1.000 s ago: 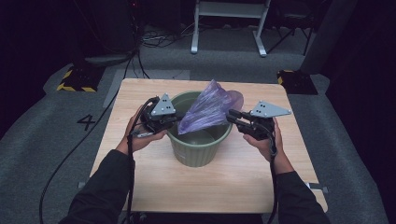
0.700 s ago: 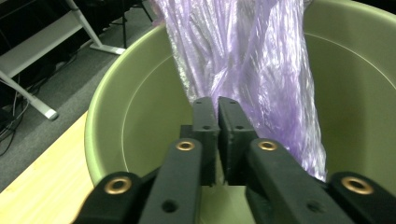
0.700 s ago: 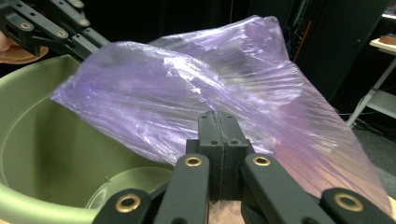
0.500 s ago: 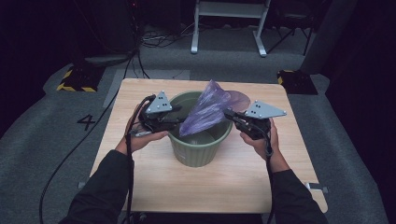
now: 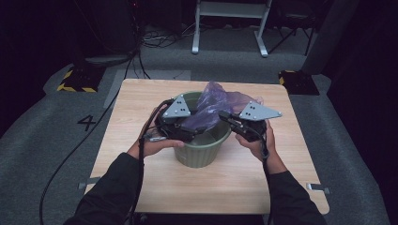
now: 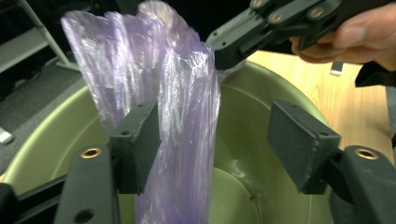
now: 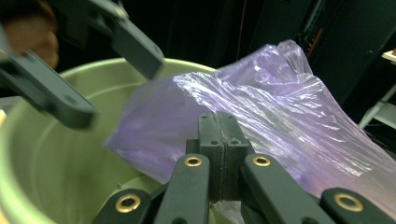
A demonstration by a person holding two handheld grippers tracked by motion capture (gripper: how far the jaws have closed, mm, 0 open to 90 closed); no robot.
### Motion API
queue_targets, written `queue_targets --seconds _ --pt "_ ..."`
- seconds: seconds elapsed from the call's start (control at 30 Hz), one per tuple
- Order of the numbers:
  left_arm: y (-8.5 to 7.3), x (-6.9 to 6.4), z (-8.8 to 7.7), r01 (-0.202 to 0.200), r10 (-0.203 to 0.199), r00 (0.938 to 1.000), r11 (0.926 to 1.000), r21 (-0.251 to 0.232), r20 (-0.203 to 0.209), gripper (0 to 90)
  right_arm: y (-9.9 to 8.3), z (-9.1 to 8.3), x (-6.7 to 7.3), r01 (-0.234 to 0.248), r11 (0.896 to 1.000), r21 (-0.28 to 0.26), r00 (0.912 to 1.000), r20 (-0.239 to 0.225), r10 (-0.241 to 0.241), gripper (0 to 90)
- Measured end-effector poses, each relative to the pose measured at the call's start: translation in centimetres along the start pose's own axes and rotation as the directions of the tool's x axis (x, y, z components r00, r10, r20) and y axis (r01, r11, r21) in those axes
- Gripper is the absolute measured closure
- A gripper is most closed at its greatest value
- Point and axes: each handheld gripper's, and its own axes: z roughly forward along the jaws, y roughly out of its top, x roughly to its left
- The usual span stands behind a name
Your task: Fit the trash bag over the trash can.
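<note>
Dark grey carpet floor [image 5: 56, 154] surrounds a pale wooden square worktop [image 5: 141, 101], with black cables and a white metal frame [image 5: 230, 21] at the far side. On the worktop stands a round sage-green plastic bin [image 5: 202, 152], open at the top, near the middle. A crumpled translucent purple plastic bag [image 5: 213, 105] rises out of the bin's mouth and leans toward the far right rim; its lower part hangs inside the bin.

Left tool [image 5: 185, 132], held at the bin's near left rim: jaws spread, and they have just been opening. In the left gripper view the bag [image 6: 177, 107] hangs between them, lying against one pad [image 6: 140, 135], with the other pad standing clear of it, so no pinch is made.

Right tool [image 5: 224, 115], held at the bin's right rim: jaws pressed together on the bag's film. In the right gripper view the closed tips [image 7: 223, 135] sit on the purple sheet [image 7: 280, 112], and the left gripper view shows the same tool [image 6: 222, 53] clamped on the bag's upper edge above the bin [image 6: 261, 98].
</note>
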Motion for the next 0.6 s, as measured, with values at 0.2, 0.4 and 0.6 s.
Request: queue_targets --seconds 0.2,0.4,0.6 --pt "-0.1 0.1 0.6 -0.024 0.024 0.9997 0.9991 0.034 0.008 59.6 0.7 -0.3 0.9 0.012 1.0 -0.019 0.9997 -0.02 -0.012 90.0" --pt "-0.5 -0.2 0.7 -0.06 0.06 0.9981 0.9974 0.039 -0.015 88.2 1.1 -0.4 1.8 0.027 0.999 -0.032 0.999 -0.035 -0.028 90.0" --pt "-1.0 0.3 0.1 -0.061 0.062 0.9977 0.9975 0.035 -0.029 89.9 1.1 -0.8 1.8 0.014 0.999 -0.041 0.9989 -0.043 -0.016 75.0"
